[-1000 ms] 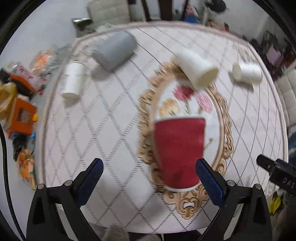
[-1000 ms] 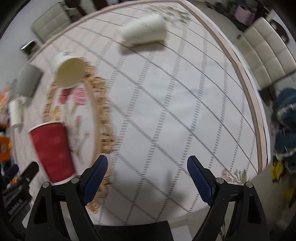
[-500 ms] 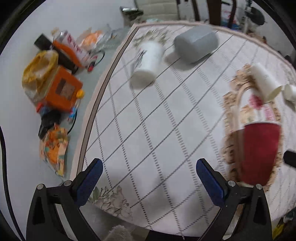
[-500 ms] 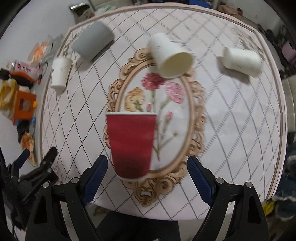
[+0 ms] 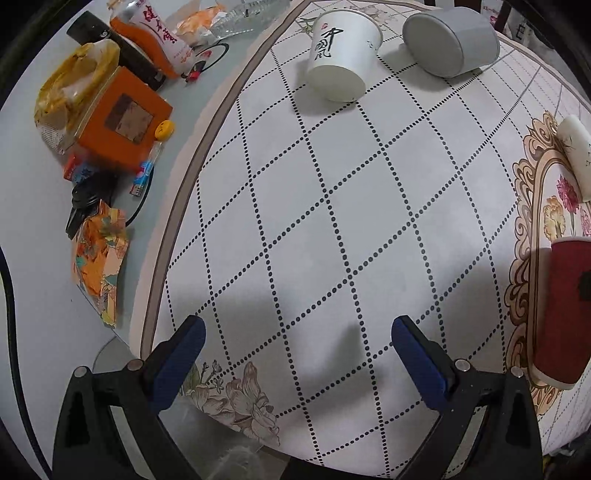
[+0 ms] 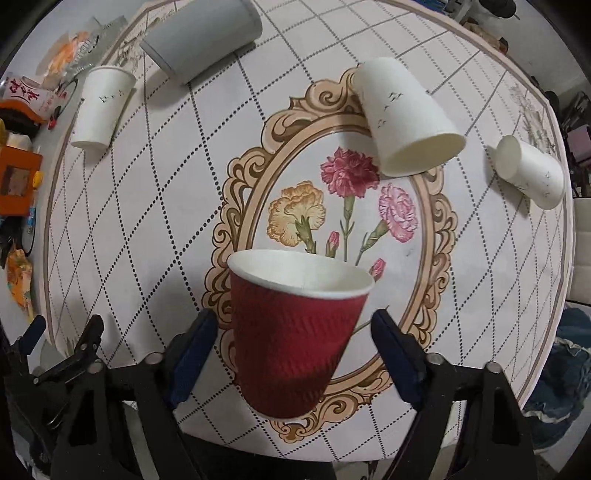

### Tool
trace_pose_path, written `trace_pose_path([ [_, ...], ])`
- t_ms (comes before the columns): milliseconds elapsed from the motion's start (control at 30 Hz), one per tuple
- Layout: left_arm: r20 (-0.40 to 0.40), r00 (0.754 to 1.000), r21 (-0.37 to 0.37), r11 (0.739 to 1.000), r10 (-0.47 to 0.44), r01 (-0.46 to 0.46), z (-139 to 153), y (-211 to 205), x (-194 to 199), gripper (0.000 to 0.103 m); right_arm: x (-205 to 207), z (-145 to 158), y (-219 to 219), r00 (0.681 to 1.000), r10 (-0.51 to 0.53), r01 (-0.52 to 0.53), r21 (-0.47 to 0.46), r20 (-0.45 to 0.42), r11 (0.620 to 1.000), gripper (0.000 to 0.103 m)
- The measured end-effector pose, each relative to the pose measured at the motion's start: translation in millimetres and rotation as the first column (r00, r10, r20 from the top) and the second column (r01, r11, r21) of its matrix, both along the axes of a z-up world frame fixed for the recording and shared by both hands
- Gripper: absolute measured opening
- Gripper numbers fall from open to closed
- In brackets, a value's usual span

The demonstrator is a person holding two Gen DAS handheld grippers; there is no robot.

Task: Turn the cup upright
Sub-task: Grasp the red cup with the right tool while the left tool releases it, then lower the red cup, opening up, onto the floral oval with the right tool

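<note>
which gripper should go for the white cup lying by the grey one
Left. The left hand-held gripper is open and faces the white cup beside the grey cup. The right hand-held gripper straddles the upright red cup.

Cup (image 6: 295,332) btwn right jaws.

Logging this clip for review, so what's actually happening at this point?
A person with two handheld grippers is turning cups upright on a patterned table mat. The red cup stands upright, mouth up, between the open fingers of the right gripper, which do not appear to grip it. The left gripper is open over bare mat. Several white cups and a grey cup lie on their sides.
</note>
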State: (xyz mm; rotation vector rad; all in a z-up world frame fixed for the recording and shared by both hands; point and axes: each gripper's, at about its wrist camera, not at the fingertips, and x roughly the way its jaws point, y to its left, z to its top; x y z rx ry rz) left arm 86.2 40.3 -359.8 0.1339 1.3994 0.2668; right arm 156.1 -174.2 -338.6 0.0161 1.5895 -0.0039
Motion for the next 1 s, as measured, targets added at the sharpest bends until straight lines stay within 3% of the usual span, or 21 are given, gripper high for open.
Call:
trace_pose_path([
  [67,-0.010,1.000,-0.002,1.000,-0.008,0.008,-0.6,-2.7,1.7,0.103,1.2,-6.4,0.0,1.000,-0.008,0.008,0.009,-0.022,1.000,0.077],
  [367,-0.116,0.993,-0.060,0.998,-0.013,0.006,-15.2,-5.9,6.2,0.103,-11.2,-3.6,3.9,0.998,-0.052,0.049,0.055,0.045,0.997,0.075],
  [467,-0.159,0.987,-0.109,0.994,-0.025,0.008,-17.5,-8.1,7.7,0.103,-15.8,3.5,-8.4,0.991,-0.091,0.083,0.088,0.097,0.993,0.075],
  [600,-0.160,0.985,-0.115,0.992,-0.061,0.043,-14.3,-15.0,9.8,0.103,-23.2,22.5,-16.5,0.969,-0.101,0.084,0.085,0.227,0.993,0.075],
  [733,-0.163,0.982,-0.113,0.991,-0.093,0.075,-15.3,-18.7,16.5,0.103,-23.3,42.9,-14.3,0.918,-0.110,0.091,0.066,0.382,0.994,0.075],
  [867,-0.156,0.980,-0.106,0.989,-0.121,0.105,-16.3,-21.2,27.4,0.103,-20.3,58.8,-0.8,0.836,-0.107,0.108,0.031,0.538,0.994,0.075],
  [1000,-0.151,0.979,-0.099,0.987,-0.137,0.123,-18.8,-23.1,34.2,0.103,-15.4,55.1,9.0,0.783,-0.112,0.134,0.011,0.612,0.991,0.075],
])
